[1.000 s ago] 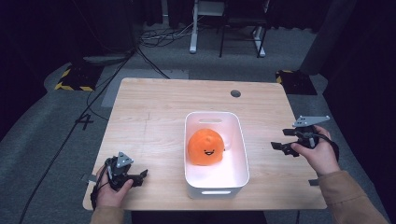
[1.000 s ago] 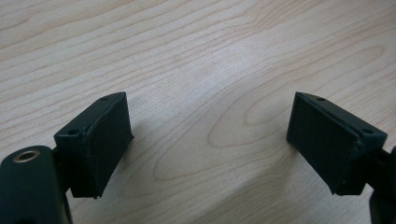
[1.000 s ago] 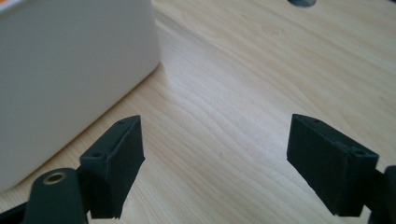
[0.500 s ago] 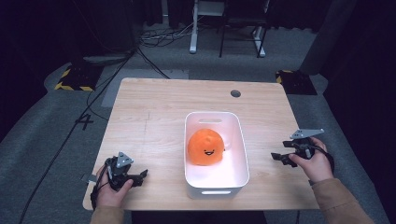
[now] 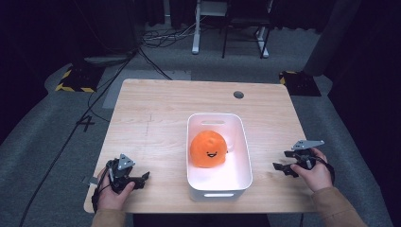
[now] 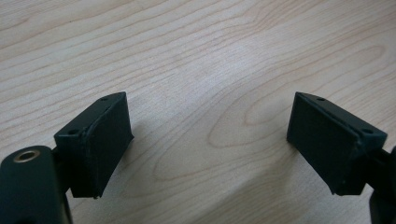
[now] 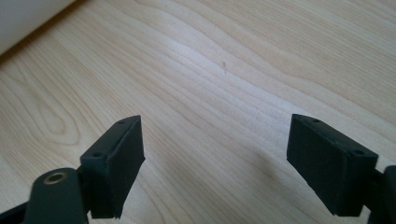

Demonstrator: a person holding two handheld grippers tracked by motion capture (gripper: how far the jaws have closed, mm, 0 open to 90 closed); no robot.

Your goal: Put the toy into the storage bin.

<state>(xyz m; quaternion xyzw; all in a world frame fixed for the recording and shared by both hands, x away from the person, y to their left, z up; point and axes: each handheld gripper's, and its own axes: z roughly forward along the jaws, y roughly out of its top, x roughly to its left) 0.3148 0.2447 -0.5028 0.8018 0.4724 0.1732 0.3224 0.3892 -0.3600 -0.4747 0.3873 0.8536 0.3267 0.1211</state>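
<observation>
Orange plush ball [image 5: 208,149] with a smiley face, sitting in the white bin [image 5: 242,137] near the table's [image 5: 156,113] front edge. Likely soft, light, squashy; best pinched across its round sides. Left gripper [image 5: 142,178] and right gripper [image 5: 279,166] both spread wide, empty, near the front corners.

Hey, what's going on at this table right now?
A person sits at a wooden table with a two-jaw gripper in each hand. An orange plush ball with a smiley face lies inside a white plastic bin in the middle. The left gripper rests near the table's front left corner and the right gripper at the right edge, both open, holding nothing, apart from the bin.
</observation>
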